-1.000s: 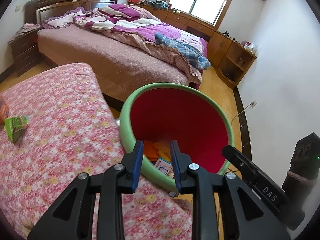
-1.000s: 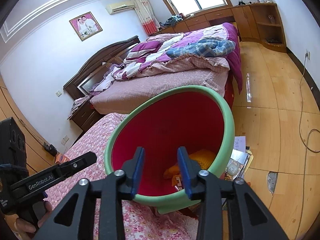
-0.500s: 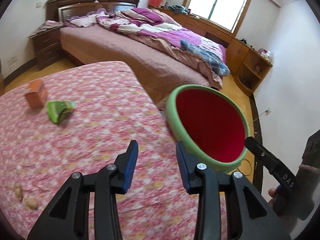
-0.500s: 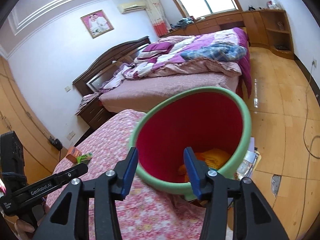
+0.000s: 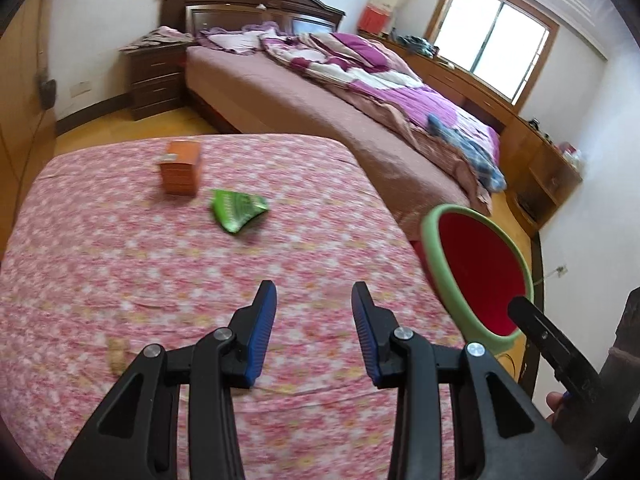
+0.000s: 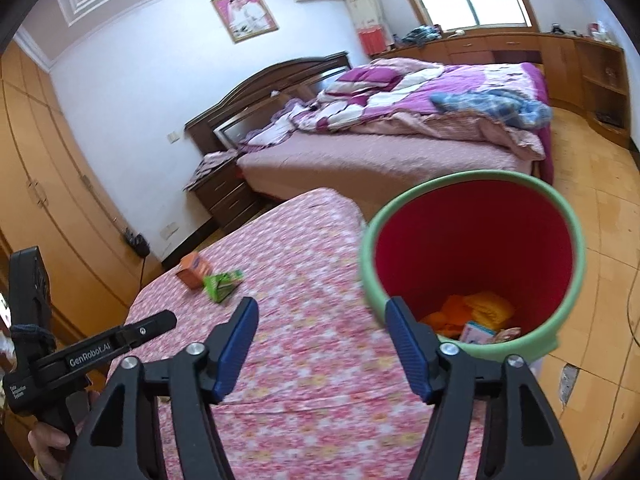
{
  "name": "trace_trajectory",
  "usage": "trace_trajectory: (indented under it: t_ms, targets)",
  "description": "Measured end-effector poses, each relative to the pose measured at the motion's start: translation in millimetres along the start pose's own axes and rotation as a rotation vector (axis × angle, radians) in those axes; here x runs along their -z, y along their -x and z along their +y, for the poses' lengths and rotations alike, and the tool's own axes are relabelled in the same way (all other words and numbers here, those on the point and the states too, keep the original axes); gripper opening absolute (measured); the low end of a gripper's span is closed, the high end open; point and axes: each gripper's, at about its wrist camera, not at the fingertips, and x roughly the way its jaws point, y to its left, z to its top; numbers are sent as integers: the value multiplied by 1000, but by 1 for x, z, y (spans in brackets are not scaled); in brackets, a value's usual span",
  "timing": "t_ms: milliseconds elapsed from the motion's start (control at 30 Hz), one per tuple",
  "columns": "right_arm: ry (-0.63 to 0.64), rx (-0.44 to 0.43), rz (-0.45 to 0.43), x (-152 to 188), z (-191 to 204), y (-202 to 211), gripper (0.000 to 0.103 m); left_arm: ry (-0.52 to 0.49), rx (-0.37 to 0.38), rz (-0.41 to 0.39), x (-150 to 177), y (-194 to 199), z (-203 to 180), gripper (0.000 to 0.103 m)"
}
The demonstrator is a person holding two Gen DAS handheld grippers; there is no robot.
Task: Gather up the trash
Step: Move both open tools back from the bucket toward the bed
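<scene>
Toward the far left corner of the floral-clothed surface [image 5: 120,248] stand an orange carton [image 5: 180,167] and, just beside it, a green wrapper [image 5: 237,209], while nearer, the left gripper [image 5: 313,332] and right gripper [image 6: 320,348] hover with jaws released, the right's just widened and holding nothing, and off the right edge sits the green-rimmed red bin [image 6: 472,248] holding trash.

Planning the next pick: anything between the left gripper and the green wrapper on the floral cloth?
Left wrist view: only bare floral cloth lies between the open, empty left gripper and the green wrapper. The orange box sits beyond it.
</scene>
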Motion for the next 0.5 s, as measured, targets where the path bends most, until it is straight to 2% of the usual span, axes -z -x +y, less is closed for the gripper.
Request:
trace_trajectory:
  t_ms: [200, 500]
  targets:
    - [46, -18, 45, 0, 29, -18, 75, 1, -72, -34, -11, 13, 33, 39]
    - [116, -24, 97, -6, 64, -36, 75, 31, -127, -30, -27, 21, 80, 39]
